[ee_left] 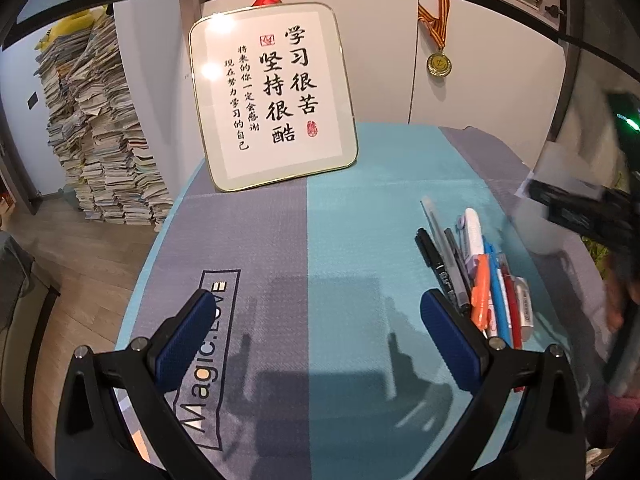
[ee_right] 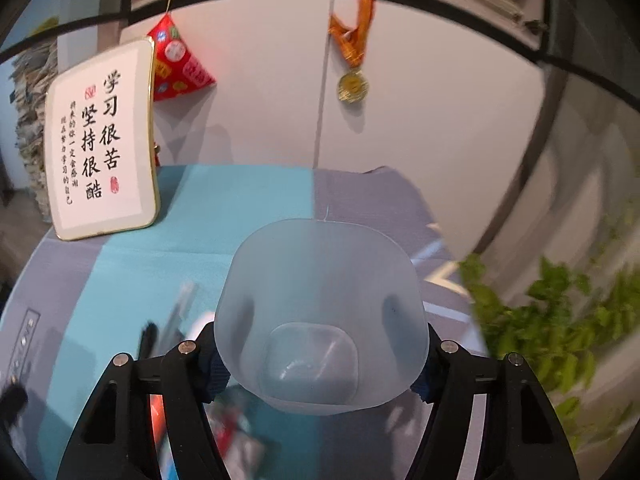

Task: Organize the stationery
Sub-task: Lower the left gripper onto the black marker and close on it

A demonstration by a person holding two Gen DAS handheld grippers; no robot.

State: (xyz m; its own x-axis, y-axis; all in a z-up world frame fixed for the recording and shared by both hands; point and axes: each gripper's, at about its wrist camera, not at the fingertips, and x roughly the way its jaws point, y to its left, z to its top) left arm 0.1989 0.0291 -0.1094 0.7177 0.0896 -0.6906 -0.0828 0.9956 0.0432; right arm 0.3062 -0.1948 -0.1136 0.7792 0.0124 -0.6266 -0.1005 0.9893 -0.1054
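A tabletop [ee_left: 352, 380] covered with a cloth in grey and turquoise panels fills both views, with white cabinet doors behind it. In the left wrist view, the left gripper [ee_left: 316, 320] hovers over the near part of the cloth with its blue-padded fingers [ee_left: 188, 332] spread wide apart and nothing between them. To the right of it, just beside the right-hand finger, a cluster of pens [ee_left: 476, 276] lies flat on the turquoise panel, side by side and pointing toward the far edge: a black marker, a clear-barrelled pen, a white one, an orange one, blue and red ones. At the far left of the tabletop a gold-rimmed framed calligraphy sign [ee_left: 272, 96] leans against the cabinets, and a gold medal [ee_left: 439, 64] on a striped ribbon hangs from a cabinet door to its right. A tall, untidy stack of papers [ee_left: 100, 132] rises from the wooden floor beyond the left edge of the tabletop. At the right edge of this view the other tool shows only as a dark blur. In the right wrist view, the right gripper [ee_right: 320, 364] has its fingers closed on the two sides of a translucent, pale blue plastic cup [ee_right: 320, 312], which is tilted with its open mouth facing the camera and its base toward the far side; the cup is held above the cloth, to the right of the pens, which appear only as blurred streaks at lower left. Green plant leaves [ee_right: 560, 332] blur past on the right.
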